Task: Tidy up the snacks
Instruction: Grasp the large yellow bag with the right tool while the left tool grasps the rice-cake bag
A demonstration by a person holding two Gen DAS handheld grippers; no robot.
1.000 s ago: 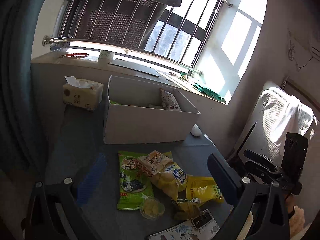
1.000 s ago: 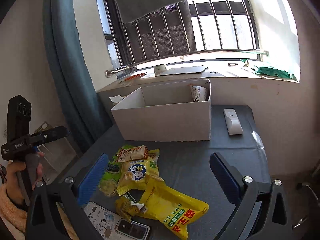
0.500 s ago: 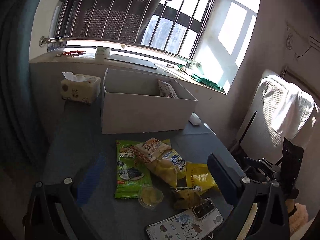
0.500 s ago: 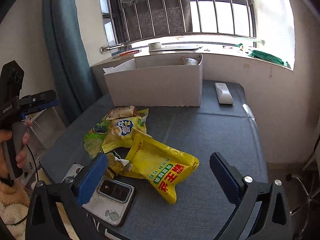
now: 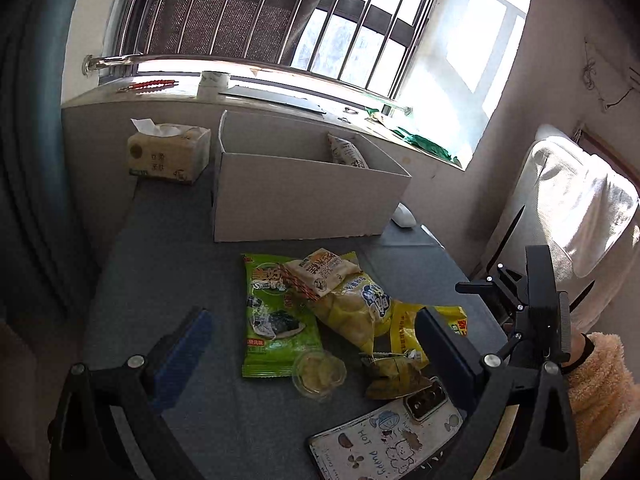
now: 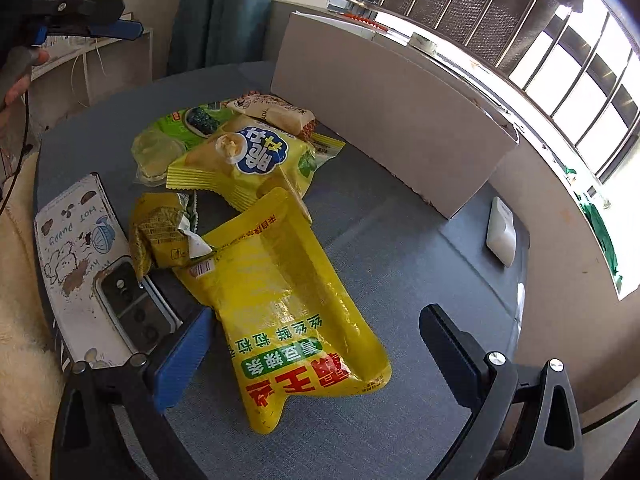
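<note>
A pile of snacks lies on the grey table. The large yellow bag (image 6: 288, 300) lies between the fingers of my open right gripper (image 6: 316, 356), which hovers low over it. Behind it are a yellow chip bag (image 6: 244, 160), a green seaweed pack (image 5: 276, 312), a small beige pack (image 5: 324, 268), a crumpled yellow wrapper (image 6: 160, 236) and a clear jelly cup (image 5: 319, 369). My left gripper (image 5: 316, 344) is open and empty, above the pile's near side. The white box (image 5: 304, 196) stands behind, holding one snack pack (image 5: 346, 150).
A phone in a cartoon case (image 5: 392, 432) lies at the table's near edge, partly under the wrapper. A tissue box (image 5: 168, 156) stands left of the white box. A white remote (image 6: 500, 232) lies right of it. A chair with a white cloth (image 5: 576, 220) stands to the right.
My right gripper has dropped and moved in close over the large yellow bag, tilting to the side. My left gripper has shifted slightly nearer the pile. Both stayed open.
</note>
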